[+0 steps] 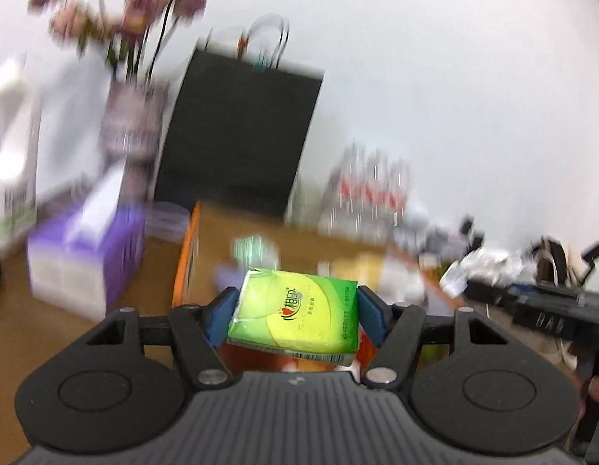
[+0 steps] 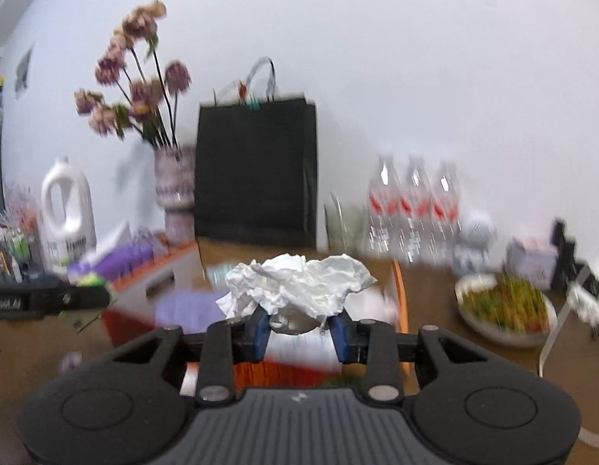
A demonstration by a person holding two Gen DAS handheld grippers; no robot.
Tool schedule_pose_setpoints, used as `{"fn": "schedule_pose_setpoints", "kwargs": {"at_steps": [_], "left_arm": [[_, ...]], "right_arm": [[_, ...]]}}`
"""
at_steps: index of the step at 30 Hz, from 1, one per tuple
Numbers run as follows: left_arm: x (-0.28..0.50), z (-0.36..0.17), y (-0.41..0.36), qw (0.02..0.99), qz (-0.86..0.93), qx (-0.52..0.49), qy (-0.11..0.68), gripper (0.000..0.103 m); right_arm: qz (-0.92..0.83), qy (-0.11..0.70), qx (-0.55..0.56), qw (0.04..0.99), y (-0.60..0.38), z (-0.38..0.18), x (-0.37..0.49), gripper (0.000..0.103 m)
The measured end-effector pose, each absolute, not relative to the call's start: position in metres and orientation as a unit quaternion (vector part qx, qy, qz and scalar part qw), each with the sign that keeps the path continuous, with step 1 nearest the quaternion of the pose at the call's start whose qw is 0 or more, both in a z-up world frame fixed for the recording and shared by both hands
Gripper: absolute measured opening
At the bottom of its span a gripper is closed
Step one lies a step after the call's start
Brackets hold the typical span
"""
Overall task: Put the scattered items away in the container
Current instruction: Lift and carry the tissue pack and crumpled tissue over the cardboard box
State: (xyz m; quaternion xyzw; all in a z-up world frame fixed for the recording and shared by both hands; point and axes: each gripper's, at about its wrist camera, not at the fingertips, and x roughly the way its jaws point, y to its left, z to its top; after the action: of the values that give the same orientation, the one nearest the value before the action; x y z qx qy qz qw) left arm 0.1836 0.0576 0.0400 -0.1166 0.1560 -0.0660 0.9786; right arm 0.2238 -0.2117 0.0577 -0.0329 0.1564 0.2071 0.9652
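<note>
Orange-rimmed box (image 1: 191, 244) is taken as the container; both loads are carried above its open top, so the step in hand is judged as transport-to-drop. Left gripper (image 1: 295, 312) is clamped on the green tissue pack (image 1: 295, 316), held over the box's near edge. Right gripper (image 2: 301, 327) is clenched on the crumpled white tissue (image 2: 299, 285), also over the box. Next, release over the opening is called for, clear of the rim.

Plain white wall (image 2: 415, 58) behind brown wooden table (image 2: 435, 352)
</note>
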Motion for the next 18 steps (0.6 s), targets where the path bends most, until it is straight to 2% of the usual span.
{"fn": "schedule_pose_setpoints", "kwargs": {"at_steps": [5,8,16,17,18], "left_arm": [[0.245,0.067,0.046,0.987,-0.008,-0.097,0.127,0.067],[0.273,0.052,0.045,0.984,0.013,-0.108,0.143,0.067],[0.312,0.014,0.052,0.974,0.009,-0.089,0.207,0.068],[0.314,0.012,0.053,0.973,0.010,-0.090,0.212,0.071],[0.316,0.011,0.054,0.972,0.009,-0.091,0.219,0.083]], "right_arm": [[0.206,0.144,0.017,0.968,-0.185,0.074,0.276,0.032],[0.209,0.168,0.032,0.963,-0.170,0.058,0.301,0.032],[0.206,0.229,-0.017,0.951,-0.149,0.018,0.337,0.034],[0.206,0.235,-0.020,0.950,-0.148,0.015,0.339,0.039],[0.206,0.239,-0.023,0.948,-0.147,0.013,0.340,0.042]]}}
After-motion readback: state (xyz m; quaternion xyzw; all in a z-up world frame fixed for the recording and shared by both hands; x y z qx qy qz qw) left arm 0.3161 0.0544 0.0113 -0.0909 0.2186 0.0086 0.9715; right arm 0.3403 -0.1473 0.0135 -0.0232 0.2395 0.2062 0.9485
